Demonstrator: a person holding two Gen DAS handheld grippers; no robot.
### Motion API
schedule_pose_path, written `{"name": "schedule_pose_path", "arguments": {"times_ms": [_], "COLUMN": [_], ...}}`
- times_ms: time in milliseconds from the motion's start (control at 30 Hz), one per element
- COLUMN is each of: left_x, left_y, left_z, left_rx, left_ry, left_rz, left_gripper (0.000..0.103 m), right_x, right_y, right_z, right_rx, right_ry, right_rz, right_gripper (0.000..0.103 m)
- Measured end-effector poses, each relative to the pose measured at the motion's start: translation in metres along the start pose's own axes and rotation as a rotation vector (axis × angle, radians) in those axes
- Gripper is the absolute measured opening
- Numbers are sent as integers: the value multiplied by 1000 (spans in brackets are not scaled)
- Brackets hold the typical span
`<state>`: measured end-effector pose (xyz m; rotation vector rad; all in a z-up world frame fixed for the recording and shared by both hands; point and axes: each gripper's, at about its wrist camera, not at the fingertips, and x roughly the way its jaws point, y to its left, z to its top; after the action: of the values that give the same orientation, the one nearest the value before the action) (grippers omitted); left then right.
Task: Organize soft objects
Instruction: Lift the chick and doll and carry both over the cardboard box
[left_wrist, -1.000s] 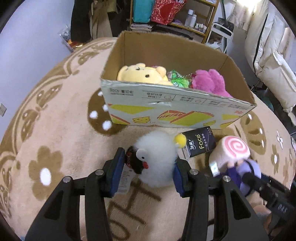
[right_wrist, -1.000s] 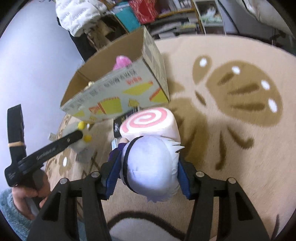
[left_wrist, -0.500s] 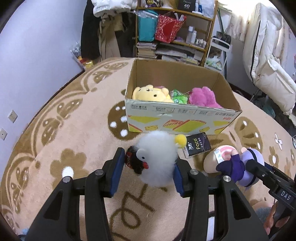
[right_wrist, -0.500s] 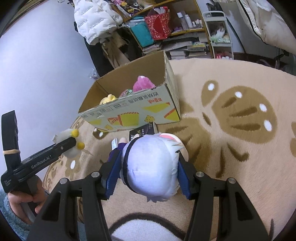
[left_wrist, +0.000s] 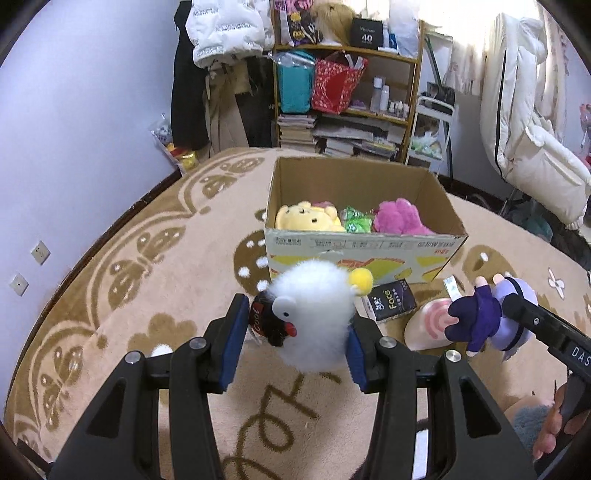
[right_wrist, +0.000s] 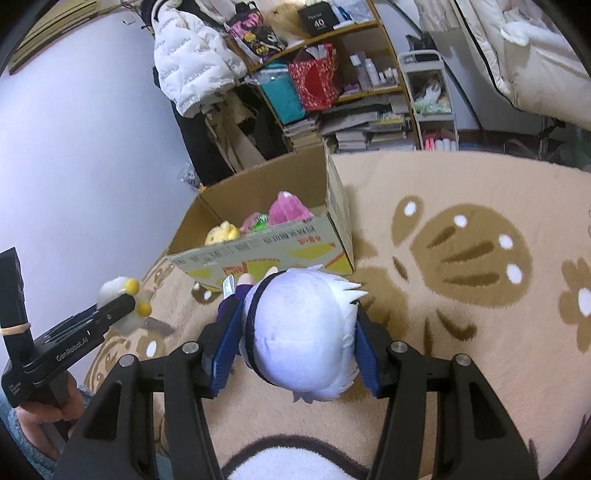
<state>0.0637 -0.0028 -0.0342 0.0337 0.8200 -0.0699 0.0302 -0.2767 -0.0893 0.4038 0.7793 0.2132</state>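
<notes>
My left gripper (left_wrist: 293, 341) is shut on a fluffy white bird plush (left_wrist: 314, 314) with yellow feet and holds it above the rug, short of the open cardboard box (left_wrist: 364, 245). My right gripper (right_wrist: 293, 349) is shut on a doll with a pale lilac head (right_wrist: 303, 339) and purple clothes; it also shows in the left wrist view (left_wrist: 484, 321). The box (right_wrist: 266, 251) holds a yellow bear plush (left_wrist: 306, 218), a green packet (left_wrist: 356, 223) and a pink plush (left_wrist: 399, 218). A pink-swirl roll plush (left_wrist: 428, 328) lies on the rug.
A black tissue pack (left_wrist: 391, 304) lies on the beige patterned rug (left_wrist: 147, 258) in front of the box. A cluttered shelf (left_wrist: 347, 96) and hanging coats (left_wrist: 221, 55) stand behind it. A white cart (left_wrist: 430, 133) and white bedding (left_wrist: 532, 129) are at the right.
Both grippers have risen and drawn back from the box with their plush toys. The swirl roll plush stays on the rug as the doll lifts away from it.
</notes>
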Motion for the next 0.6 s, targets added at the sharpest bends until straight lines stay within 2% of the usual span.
{"name": "schedule_pose_path", "arguments": {"times_ms": [233,400,600], "left_x": [-14,-17,-19], "left_y": [1,-3,1], "left_z": [10,20,39], "left_rx": [5,39,16], "left_ry": [-44,-75,-81], "left_rz": [-5,18,13], "left_gripper": [47,47,47], "right_x": [-13,-14,-13], "right_y": [12,20,34], "right_z": [12,22,35], "right_rx": [-29,-45,-83], "right_ry": [-48,-67,-76], "right_rz": [9,13,-6], "right_gripper": [59,59,59]}}
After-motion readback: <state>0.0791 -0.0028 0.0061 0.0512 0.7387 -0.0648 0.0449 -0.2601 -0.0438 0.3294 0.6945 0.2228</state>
